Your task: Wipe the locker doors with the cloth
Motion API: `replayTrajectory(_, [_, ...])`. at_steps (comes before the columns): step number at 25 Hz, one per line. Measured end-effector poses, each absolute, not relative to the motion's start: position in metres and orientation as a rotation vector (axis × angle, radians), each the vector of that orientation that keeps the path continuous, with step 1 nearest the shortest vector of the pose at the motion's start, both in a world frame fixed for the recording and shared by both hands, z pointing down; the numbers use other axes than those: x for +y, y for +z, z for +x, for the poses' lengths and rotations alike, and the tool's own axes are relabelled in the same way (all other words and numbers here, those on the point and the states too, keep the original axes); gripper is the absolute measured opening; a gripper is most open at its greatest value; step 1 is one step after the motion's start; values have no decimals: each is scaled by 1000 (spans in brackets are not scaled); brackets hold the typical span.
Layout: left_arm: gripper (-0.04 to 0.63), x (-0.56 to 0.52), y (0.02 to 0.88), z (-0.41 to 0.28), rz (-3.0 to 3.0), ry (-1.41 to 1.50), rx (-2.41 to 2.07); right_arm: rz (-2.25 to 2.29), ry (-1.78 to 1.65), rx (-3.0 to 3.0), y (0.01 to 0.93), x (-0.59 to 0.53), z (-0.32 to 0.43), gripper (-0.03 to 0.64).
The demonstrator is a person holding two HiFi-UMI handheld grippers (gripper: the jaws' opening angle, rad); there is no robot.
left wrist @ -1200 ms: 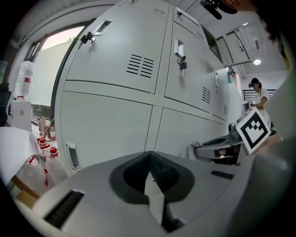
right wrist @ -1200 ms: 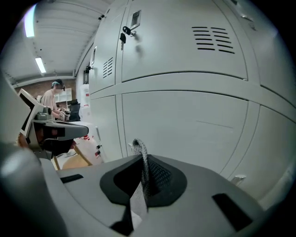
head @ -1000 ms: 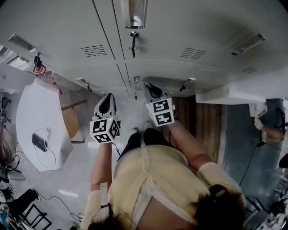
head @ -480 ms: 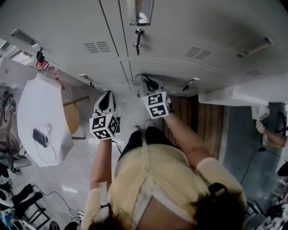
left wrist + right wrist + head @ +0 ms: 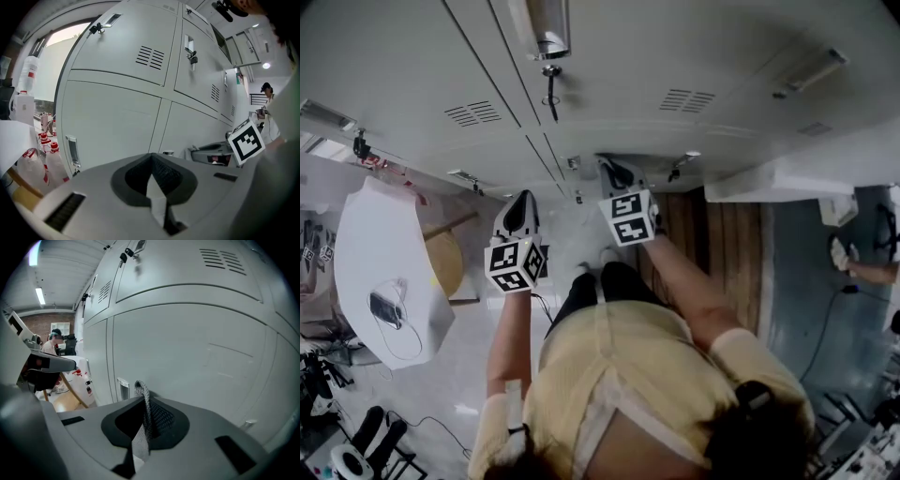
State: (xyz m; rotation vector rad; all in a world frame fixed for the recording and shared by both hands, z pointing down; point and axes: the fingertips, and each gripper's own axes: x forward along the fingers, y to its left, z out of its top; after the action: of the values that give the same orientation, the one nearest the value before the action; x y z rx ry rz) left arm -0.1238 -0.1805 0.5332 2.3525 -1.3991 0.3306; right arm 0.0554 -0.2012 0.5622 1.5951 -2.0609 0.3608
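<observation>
While pinching the cloth (image 5: 142, 397) tight between shut jaws, pointing the right gripper (image 5: 619, 172) straight at the locker doors (image 5: 694, 66), low down on them. Held that way to get the gray tip of the cloth, poking out past the jaws, onto the doors first. Very near the doors now, maybe touching; hard to tell.

Holding the left gripper (image 5: 521, 212) a bit back from the doors and off to one side, jaws pressed together on nothing. Set there most likely just to stay out of the way of the wiping.

Looks like the start of wiping the low doors, with most of the job left to do. Next, probably: press the cloth flat on the door and rub from side to side. Mind the small door handle (image 5: 123, 389) close by and the hanging lock (image 5: 550, 94) higher up the doors, so as not to snag the cloth.
</observation>
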Motion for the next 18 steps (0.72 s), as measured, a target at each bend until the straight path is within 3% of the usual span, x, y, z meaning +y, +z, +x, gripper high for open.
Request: replayTrajectory(18, [2,-194,539,-54,2481,382,-1174,1823,433,-1856,567,-180,148,14])
